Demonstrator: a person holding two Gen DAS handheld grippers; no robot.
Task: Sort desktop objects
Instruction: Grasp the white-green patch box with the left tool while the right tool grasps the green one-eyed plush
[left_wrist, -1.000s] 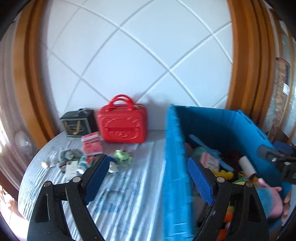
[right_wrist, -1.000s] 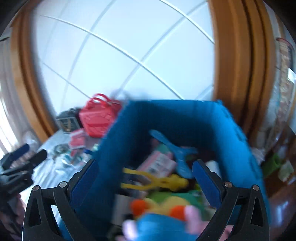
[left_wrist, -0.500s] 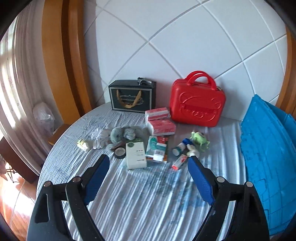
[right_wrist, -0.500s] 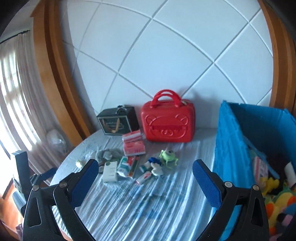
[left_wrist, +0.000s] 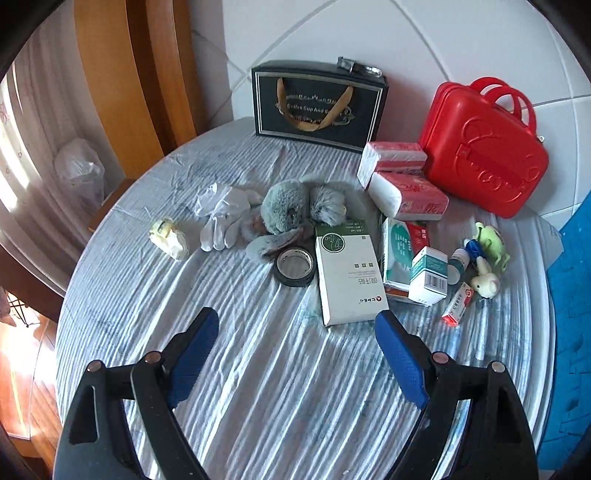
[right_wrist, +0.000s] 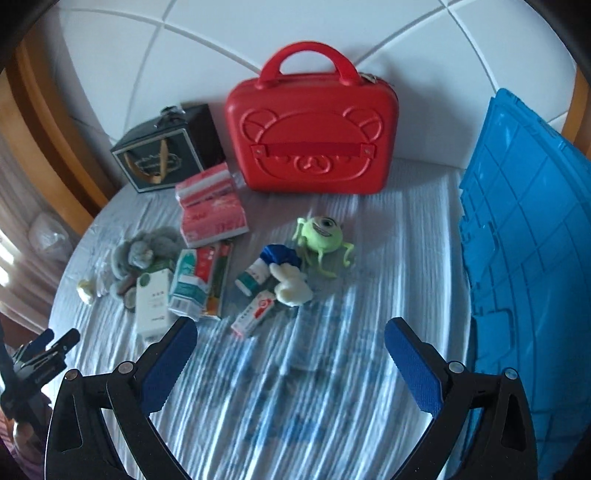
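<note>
Grey-striped cloth (left_wrist: 258, 387) still cluttered at 12 o'clock: we've sorted nothing visible; left gripper (left_wrist: 295, 332) and right gripper (right_wrist: 290, 339) both spread, empty

Left gripper (left_wrist: 295, 328) angled steeply down, jaws spread wide, nothing between blue pads (left_wrist: 194, 352). Right gripper (right_wrist: 290, 338) same steep downward tilt, jaws wide apart, blue pads (right_wrist: 415, 369) bare, gap empty. In right wrist view, left gripper (right_wrist: 48, 341) shows low at far left edge, well apart from right gripper's fingers.
</note>
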